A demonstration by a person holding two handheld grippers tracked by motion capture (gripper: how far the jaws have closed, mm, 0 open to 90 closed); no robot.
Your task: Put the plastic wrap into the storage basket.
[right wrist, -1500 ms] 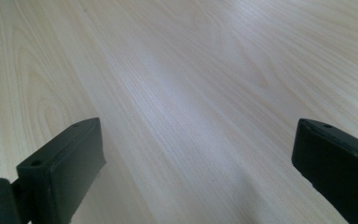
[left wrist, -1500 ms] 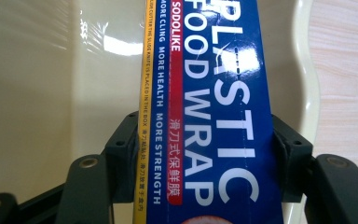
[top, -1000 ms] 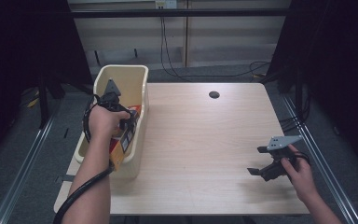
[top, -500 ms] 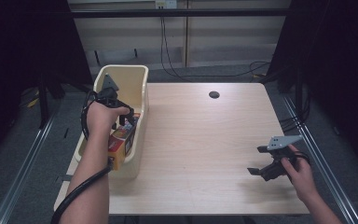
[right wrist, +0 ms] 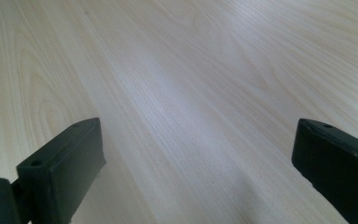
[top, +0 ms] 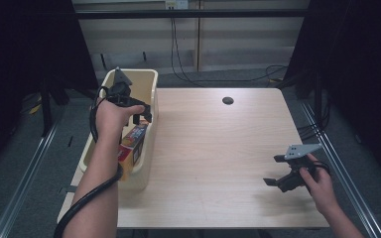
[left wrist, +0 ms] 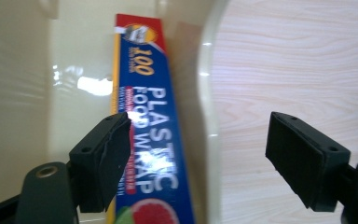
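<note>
A long blue and red plastic food wrap box (left wrist: pixel 151 135) lies in a cream plastic bin (top: pixel 148 84) at the table's left edge, leaning along the bin's right wall (left wrist: pixel 205 93). My left gripper (top: pixel 143 112) hovers open above the bin, its jaws straddling the wall, with the box (top: pixel 133 141) below and nothing held. My right gripper (top: pixel 277 171) is open near the table's front right corner, low over bare wood (right wrist: pixel 182 116), with nothing between its jaws.
The light wood table (top: pixel 218 148) has a dark round cable hole (top: pixel 227 100) at the back. Metal rails run along the floor on both sides, and cables (top: pixel 178 44) hang behind the table.
My left hand has risen and drawn back toward the bin's far end, away from the box. The right gripper has stayed where it was.
</note>
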